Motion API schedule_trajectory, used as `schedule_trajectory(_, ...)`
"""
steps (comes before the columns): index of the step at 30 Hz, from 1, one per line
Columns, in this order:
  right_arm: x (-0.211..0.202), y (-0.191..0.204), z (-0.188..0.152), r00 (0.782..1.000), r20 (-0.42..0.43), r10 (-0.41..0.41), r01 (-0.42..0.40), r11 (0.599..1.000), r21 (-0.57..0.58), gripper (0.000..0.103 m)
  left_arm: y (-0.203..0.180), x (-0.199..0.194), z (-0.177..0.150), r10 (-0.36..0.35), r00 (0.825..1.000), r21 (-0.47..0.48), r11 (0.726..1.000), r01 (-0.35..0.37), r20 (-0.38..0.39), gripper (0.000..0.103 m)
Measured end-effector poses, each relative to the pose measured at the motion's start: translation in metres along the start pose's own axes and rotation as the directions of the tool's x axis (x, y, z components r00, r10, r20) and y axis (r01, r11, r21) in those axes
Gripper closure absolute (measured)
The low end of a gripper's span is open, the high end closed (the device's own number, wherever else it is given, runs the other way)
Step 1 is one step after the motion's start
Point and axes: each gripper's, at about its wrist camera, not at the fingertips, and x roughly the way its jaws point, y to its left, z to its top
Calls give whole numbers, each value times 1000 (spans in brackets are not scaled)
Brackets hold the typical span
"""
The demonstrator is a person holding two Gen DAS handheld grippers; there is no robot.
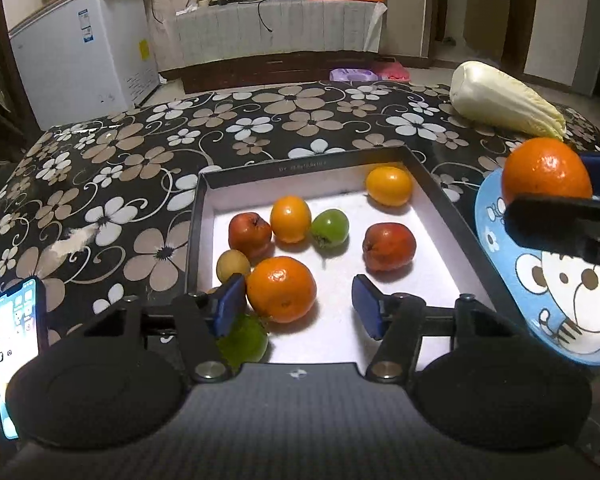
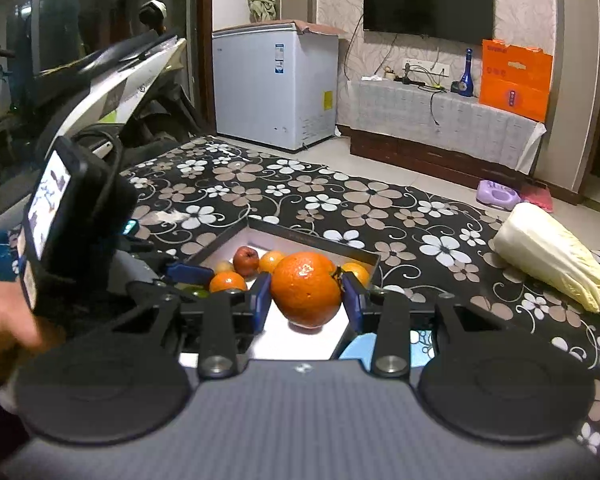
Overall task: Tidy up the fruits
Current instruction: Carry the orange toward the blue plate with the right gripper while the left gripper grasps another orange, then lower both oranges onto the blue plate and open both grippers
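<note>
Each black two-finger gripper (image 1: 300, 304) has blue rectangular fingertip pads (image 1: 231, 300) on angular black linkage arms, with silver pivot screws, two round black discs and a grey carbon-weave body bearing a small white logo.

Dim indoor light, fisheye-warped edges

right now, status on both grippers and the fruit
Right gripper shut on big orange, above blue plate. Left gripper open, an orange between its fingers. Green fruit crowding left finger.
</note>
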Motion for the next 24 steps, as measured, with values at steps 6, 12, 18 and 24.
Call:
schedule_trajectory(6, 3, -2, -3, 1000, -24, -14, 14, 1000, 2, 62, 4, 0, 1, 30, 1000, -16, 999, -30, 1, 59)
schedule_trajectory(12, 5, -2, -4, 999, -38, -24, 25, 1000, 4, 62, 4, -2, 1, 36, 999, -24, 999, -36, 2, 60)
schedule_trajectory(18, 3, -5, -3, 999, -33, -36, 37, 999, 10, 62, 4, -11, 3, 11, 1000, -47, 999, -10, 20, 60)
schedule_trajectory(24, 0, -12, -3, 998, -28, -49, 50, 999, 17, 62, 5, -22, 4, -5, 999, -76, 997, 8, 45, 60)
